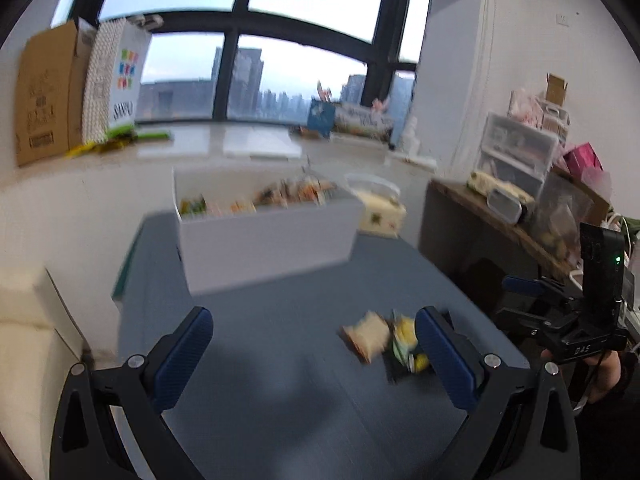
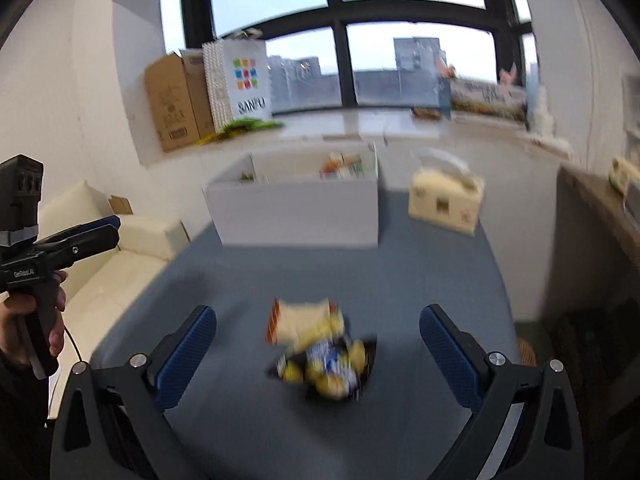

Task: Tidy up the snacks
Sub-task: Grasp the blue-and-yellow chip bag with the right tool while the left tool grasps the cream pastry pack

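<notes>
Both my grippers, left (image 1: 314, 354) & right (image 2: 318, 354), gape empty; snack packets (image 2: 320, 354) lie mid-table (image 2: 420, 280), short of white bin (image 2: 296, 216) at far edge, awaiting pickup.

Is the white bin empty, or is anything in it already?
Not empty. The open-topped white bin holds several colourful snack packets visible above its rim; blur hides how many.

Two loose snack packs lie flat on the grey tabletop, touching/overlapping: a beige pack w/ orange edge (image 2: 304, 322) and a yellow-blue-black pack (image 2: 330, 366), both blurred, print unreadable. From the right tool they sit just ahead, between its blue pads; from the left tool, just off the inner side of its right pad. White rectangular bin (image 2: 296, 210) stands upright farther ahead of both, open-topped, w/ colourful packs inside.
</notes>
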`<state>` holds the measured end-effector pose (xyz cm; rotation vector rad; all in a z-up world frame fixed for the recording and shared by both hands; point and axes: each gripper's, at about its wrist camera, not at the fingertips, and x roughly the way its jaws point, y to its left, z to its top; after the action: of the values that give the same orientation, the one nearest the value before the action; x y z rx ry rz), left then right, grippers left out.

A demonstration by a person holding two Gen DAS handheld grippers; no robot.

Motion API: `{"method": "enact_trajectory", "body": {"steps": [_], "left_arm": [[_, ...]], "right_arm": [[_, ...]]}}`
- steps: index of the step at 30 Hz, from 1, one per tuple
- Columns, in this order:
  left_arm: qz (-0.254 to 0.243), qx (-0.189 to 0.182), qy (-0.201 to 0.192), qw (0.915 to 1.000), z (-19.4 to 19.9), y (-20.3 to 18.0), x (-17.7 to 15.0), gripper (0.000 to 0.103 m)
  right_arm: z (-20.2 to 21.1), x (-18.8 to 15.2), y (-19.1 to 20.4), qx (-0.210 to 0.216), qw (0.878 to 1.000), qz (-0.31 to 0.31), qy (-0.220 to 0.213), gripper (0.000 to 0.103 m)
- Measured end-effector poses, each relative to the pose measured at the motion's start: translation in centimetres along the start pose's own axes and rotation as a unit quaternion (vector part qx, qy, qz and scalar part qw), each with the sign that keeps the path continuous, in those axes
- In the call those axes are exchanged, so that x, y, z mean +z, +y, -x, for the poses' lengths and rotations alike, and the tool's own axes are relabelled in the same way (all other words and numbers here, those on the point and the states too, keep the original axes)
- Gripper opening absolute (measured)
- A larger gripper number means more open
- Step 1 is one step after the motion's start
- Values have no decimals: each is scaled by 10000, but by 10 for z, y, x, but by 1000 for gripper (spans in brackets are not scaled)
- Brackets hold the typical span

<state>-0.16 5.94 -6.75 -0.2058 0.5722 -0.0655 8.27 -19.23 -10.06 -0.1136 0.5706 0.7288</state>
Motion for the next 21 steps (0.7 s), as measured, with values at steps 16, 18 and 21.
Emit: {"method": "enact_trajectory", "body": {"steps": [16,18,21], "left_arm": [[-1,-112,229,9997,-4,-4,-12,103],[12,-113,257,9996,-6,-3,-13,103],[9,-116,309,9995,-9,-5,-16,103]], "right_arm": [[-88,-37,-17,251,9903,-757,1139,103],[-94,-37,-23,386,9877,-1018,1120,103],[-103,-39,-37,597,9808,-1468,1135,100]]}}
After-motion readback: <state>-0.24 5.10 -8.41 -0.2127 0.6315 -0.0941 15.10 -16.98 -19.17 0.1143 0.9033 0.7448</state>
